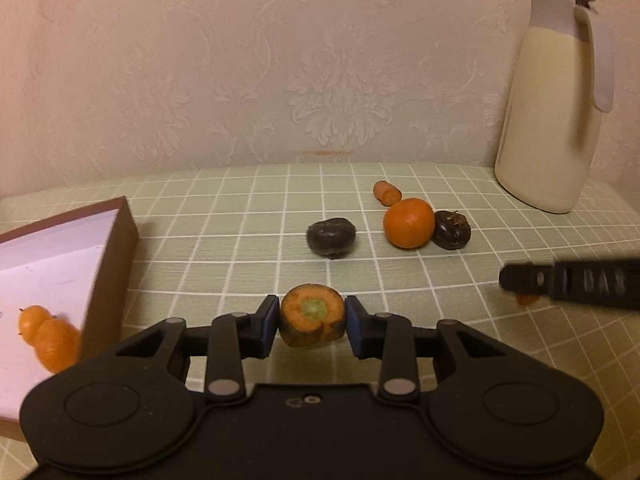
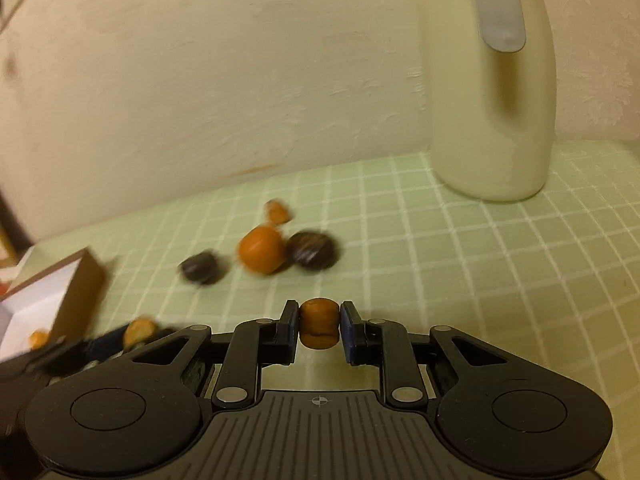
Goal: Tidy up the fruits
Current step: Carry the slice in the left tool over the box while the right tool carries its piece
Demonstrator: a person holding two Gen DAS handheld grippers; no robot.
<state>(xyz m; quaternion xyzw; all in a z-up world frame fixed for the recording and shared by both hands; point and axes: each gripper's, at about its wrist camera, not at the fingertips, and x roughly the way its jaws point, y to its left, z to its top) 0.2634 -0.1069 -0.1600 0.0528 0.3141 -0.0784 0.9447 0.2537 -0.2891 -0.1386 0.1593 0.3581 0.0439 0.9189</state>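
Note:
My left gripper (image 1: 312, 316) is shut on a thick carrot chunk (image 1: 312, 315), cut face toward the camera, held above the checked cloth. My right gripper (image 2: 319, 322) is shut on a small carrot piece (image 2: 319, 323); it also shows at the right of the left wrist view (image 1: 520, 282). On the cloth lie a tangerine (image 1: 409, 222), two dark round fruits (image 1: 331, 237) (image 1: 452, 229) and a small carrot piece (image 1: 386, 192). A brown box with a white inside (image 1: 116, 248) at the left holds two orange fruits (image 1: 50, 338).
A cream thermos jug (image 1: 554, 100) stands at the back right, close to the wall. It fills the upper right of the right wrist view (image 2: 492, 92). The box (image 2: 76, 280) sits at the left of that blurred view. The table (image 1: 224, 216) has a green checked cloth.

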